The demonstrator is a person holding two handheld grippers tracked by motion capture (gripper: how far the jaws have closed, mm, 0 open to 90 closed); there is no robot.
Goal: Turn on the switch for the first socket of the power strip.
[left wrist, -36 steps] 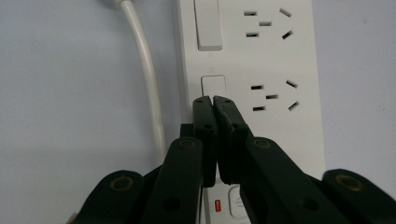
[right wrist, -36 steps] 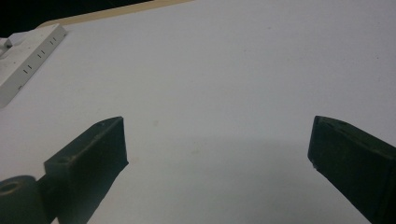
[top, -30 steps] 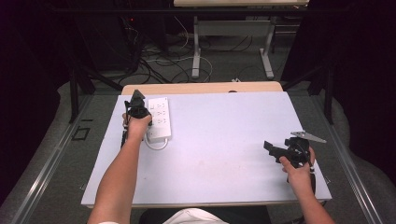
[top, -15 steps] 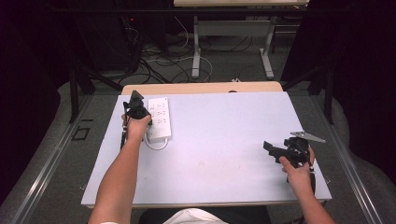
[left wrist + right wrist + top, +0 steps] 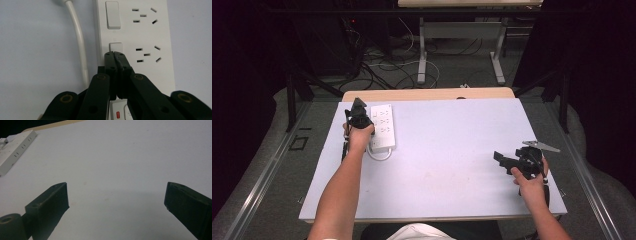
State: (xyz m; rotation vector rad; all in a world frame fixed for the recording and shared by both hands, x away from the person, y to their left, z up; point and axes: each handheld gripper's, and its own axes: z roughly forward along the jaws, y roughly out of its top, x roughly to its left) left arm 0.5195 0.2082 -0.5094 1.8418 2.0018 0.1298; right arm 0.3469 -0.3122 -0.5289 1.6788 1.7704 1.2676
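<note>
Looked like a lab or recording room. Dark curtained walls closed in a grey carpeted floor (image 5: 272, 165), loose cables (image 5: 382, 65) trailed beneath a metal-legged bench (image 5: 462, 30), and one white-topped table (image 5: 452, 145) stood alone in the middle.

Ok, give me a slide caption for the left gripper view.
Left gripper, jaws shut, tips on a rocker switch of the white power strip.
</note>
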